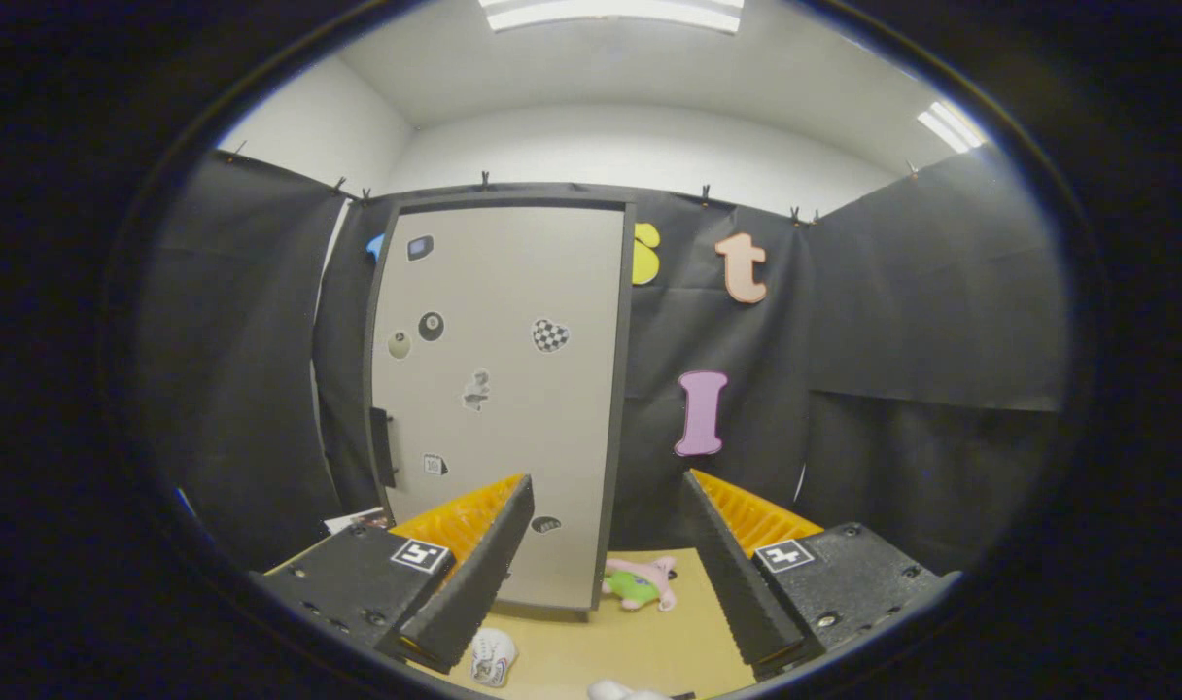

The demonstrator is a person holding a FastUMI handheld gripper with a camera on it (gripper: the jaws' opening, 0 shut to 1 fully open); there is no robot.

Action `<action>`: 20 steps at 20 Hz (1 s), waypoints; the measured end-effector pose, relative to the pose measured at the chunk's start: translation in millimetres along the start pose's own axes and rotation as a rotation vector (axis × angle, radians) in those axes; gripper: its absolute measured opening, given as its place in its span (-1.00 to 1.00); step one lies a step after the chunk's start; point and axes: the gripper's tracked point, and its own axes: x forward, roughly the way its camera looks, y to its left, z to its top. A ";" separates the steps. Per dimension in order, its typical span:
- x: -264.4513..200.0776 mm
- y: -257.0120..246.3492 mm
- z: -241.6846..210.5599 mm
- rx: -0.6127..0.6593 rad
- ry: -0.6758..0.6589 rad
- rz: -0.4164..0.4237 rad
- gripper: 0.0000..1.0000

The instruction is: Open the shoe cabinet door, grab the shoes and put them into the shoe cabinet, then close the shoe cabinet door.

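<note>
A tall grey shoe cabinet (499, 389) with a dark frame stands on the wooden table (640, 651), well beyond my fingers. Its door is shut, a dark handle (382, 447) sits on its left edge, and several stickers dot the front. My gripper (606, 544) is open with nothing between its fingers. A small white shoe (492, 657) lies on the table below the left finger. Another white object (615, 691) peeks in near me; I cannot tell what it is.
A pink and green plush toy (642, 583) lies on the table at the cabinet's right foot, between the fingers' line of sight. Some papers (358, 520) lie left of the cabinet base. Black cloth walls close in on all sides.
</note>
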 end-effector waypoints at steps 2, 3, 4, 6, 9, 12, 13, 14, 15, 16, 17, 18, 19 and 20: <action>7.7 15.6 -5.1 -0.004 0.008 0.007 0.98; 11.7 25.7 -9.4 -0.002 0.014 0.012 0.98; 17.4 38.0 -13.5 0.004 0.017 0.021 0.99; 31.8 65.8 -24.0 0.017 0.024 0.038 0.98; 62.4 122.4 -40.9 0.001 0.036 0.085 0.98; 89.0 184.2 -47.6 -0.004 0.024 0.158 0.98; 97.5 205.9 -49.7 0.004 0.026 0.185 0.98; 107.5 227.6 -52.4 0.014 0.026 0.216 0.98; 116.4 247.9 -55.2 0.021 0.034 0.242 0.98; 126.0 264.9 -56.5 0.024 0.036 0.260 0.98; 136.3 279.9 -59.5 0.025 0.042 0.274 0.98; 147.8 293.4 -62.7 0.035 0.049 0.284 0.98; 159.9 303.6 -65.2 0.043 0.053 0.284 0.99; 172.1 310.5 -69.0 0.047 0.061 0.286 0.98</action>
